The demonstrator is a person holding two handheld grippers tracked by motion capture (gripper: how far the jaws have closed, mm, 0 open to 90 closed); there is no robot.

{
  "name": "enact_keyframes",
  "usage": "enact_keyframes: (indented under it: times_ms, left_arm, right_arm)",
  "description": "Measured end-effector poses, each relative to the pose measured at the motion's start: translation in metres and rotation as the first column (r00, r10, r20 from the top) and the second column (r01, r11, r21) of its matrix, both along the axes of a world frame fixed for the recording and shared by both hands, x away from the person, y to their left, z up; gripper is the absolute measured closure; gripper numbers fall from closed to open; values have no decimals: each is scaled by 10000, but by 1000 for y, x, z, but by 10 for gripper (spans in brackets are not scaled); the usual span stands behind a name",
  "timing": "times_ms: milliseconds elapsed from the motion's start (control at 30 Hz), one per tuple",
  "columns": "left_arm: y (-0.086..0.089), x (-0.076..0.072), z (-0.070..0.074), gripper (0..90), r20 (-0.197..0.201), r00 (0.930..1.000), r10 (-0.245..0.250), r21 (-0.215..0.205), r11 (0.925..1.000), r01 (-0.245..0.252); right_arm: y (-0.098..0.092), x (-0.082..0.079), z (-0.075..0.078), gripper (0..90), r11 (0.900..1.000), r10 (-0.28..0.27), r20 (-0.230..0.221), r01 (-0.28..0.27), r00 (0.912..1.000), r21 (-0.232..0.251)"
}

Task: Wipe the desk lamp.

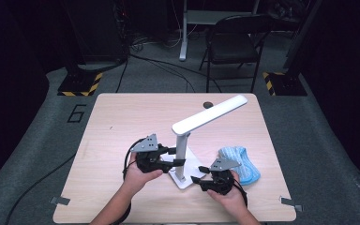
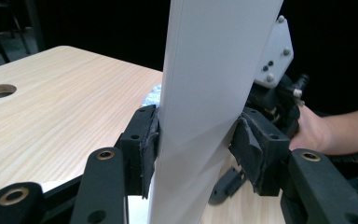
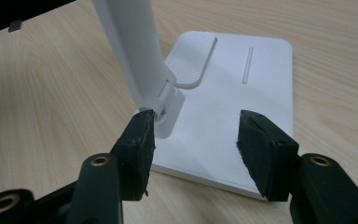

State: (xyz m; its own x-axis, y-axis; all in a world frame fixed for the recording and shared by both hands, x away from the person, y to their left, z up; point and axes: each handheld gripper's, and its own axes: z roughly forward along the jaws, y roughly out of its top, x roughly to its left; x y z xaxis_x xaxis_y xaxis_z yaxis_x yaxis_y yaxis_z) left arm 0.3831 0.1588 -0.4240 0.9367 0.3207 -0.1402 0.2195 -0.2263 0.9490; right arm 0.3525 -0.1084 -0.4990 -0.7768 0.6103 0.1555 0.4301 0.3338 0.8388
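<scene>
- White desk lamp (image 1: 187, 140) stands near the front middle of the wooden table (image 1: 122, 122), flat base (image 3: 242, 116) down, stem upright, head angled up to the right.
- Left gripper (image 2: 196, 140) is clamped on the stem, both pads pressed to its sides.
- Right gripper (image 3: 193, 140) hangs over the near edge of the base with jaws apart, nothing gripped; one pad sits right by the stem's hinge foot.
- Blue cloth (image 1: 241, 161) lies crumpled just beside the right hand (image 1: 229, 194).
- Round cable hole (image 1: 208, 105) sits at the table's far edge.
</scene>
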Motion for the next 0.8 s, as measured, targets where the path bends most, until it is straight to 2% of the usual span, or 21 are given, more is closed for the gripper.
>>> enact_keyframes:
  times_ms: [67,100,133,233,367,400,500,600,800]
  left_arm:
    - [-3,-2,0,508,29,9999,129,-16,9999,-129]
    - [-4,-2,0,508,17,9999,131,-20,9999,-131]
    - [-4,-1,0,506,-45,9999,101,-6,9999,-101]
    - [-4,3,0,494,-252,9995,-180,-111,9998,177]
    - [-9,8,-4,465,-351,9983,-472,21,9989,473]
    - [-11,8,-4,465,-327,9977,-586,58,9983,588]
    - [-13,8,-3,451,-265,9976,-637,155,9978,641]
    - [-12,8,-2,451,-280,9974,-658,159,9977,663]
    - [-11,7,-3,457,-360,9967,-725,90,9973,729]
  right_arm:
    - [2,1,0,459,9998,197,68,-196,9998,-47]
    - [3,-1,0,459,9999,137,-59,-137,9999,18]
    - [4,-1,0,459,9998,187,37,-188,9998,101]
    - [8,-1,-1,459,9995,293,-2,-293,9996,67]
    - [14,2,-5,459,9988,478,-59,-478,9988,97]
    - [16,2,-4,459,9991,418,-186,-415,9990,127]
    - [20,4,-5,462,9988,445,-29,-444,9990,183]
    - [22,5,-6,464,9990,395,-189,-392,9990,201]
    - [23,5,-6,485,9980,628,127,-627,9979,-54]
